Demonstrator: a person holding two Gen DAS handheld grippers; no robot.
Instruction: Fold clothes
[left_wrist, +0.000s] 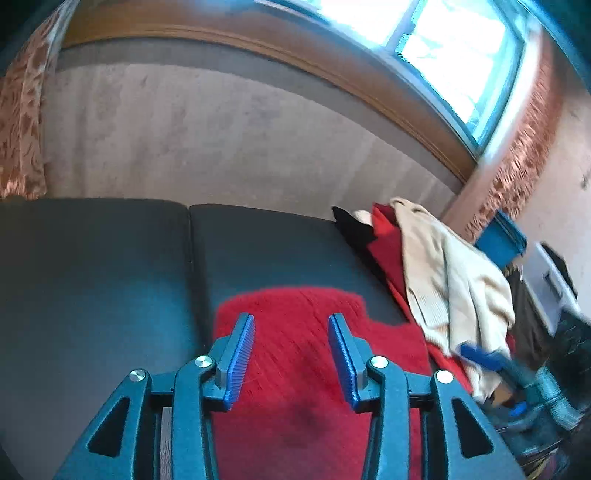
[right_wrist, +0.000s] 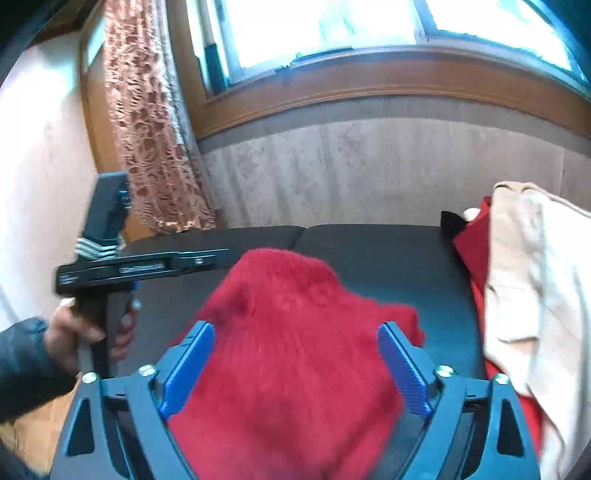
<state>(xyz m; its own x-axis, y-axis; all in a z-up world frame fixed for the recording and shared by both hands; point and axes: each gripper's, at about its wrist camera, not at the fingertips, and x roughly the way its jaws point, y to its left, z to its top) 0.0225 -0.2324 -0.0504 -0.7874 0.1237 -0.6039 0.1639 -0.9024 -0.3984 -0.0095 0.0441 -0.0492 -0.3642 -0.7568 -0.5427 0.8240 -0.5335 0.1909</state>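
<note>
A fuzzy red garment lies bunched on the dark padded surface. My left gripper hovers over it, open, with its blue pads wide apart and nothing pinched. In the right wrist view the same red garment rises between the spread fingers of my right gripper, which is open. The left gripper shows side-on there, held by a hand in a dark sleeve. The right gripper appears as a blue blur at the lower right of the left wrist view.
A pile of clothes sits at the right end of the surface: a cream garment over a red cloth and something black. Beyond it stand a blue box and a white container. A wall, window and curtain lie behind.
</note>
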